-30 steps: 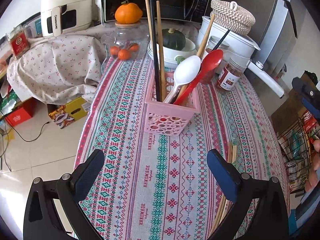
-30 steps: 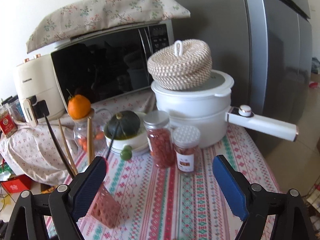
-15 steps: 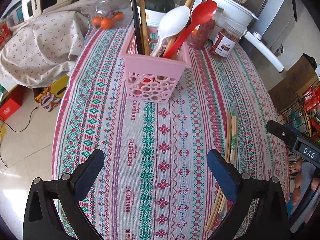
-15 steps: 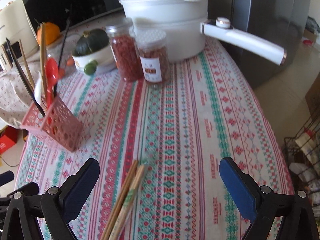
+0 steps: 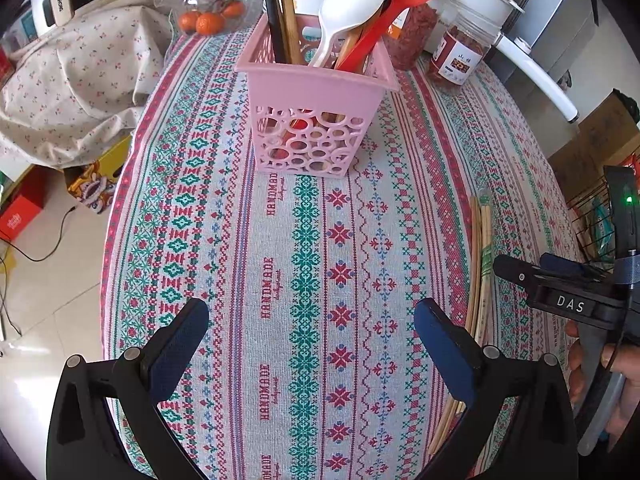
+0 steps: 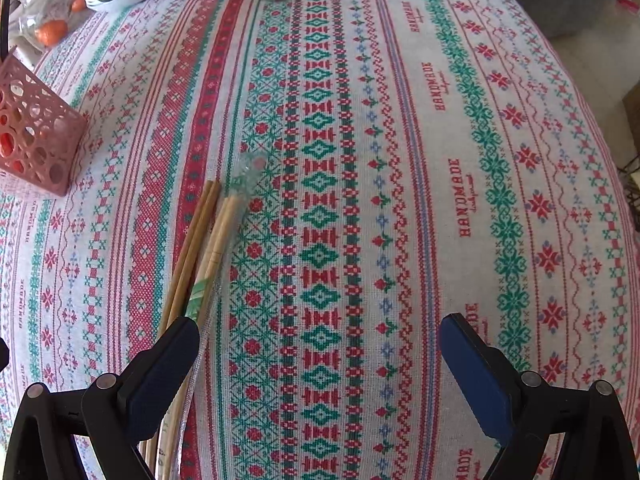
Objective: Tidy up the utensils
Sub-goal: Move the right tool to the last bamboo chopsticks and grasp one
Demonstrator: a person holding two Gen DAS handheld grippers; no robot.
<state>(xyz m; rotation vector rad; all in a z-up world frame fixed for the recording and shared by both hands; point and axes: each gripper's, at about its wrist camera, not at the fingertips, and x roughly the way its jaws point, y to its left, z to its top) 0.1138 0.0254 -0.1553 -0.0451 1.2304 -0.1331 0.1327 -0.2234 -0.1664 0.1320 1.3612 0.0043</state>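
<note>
Chopsticks (image 6: 188, 256) lie loose on the patterned tablecloth (image 6: 400, 160), a bare wooden pair and, touching it on the right, a pair in a clear wrapper with green print; in your right wrist view they run from about 11 o'clock of centre down to 7 o'clock, where they pass under your left-side finger. Your right gripper (image 6: 319, 364) hangs over the cloth with its fingers (image 6: 474, 372) spread wide and nothing between them. The pink utensil basket (image 6: 34, 132) sits at 9 o'clock in that view, well apart from the chopsticks.

From your left wrist view, the basket (image 5: 316, 120) stands upright at 12 o'clock, holding a white spoon (image 5: 348, 4), a red spoon (image 5: 396, 4), a dark pair of chopsticks and some wooden ones. Your left gripper (image 5: 311, 344) is also spread wide with nothing in it, hovering above bare cloth. The loose chopsticks (image 5: 478, 264) lie at 4 o'clock, passing behind your right-side finger (image 5: 444, 352). Your other tool shows at 3 o'clock, a hand (image 5: 612, 380) on its handle. Two jars of red contents (image 5: 456, 56) stand at 1 o'clock beyond the basket, near a white pot handle (image 5: 536, 80)
</note>
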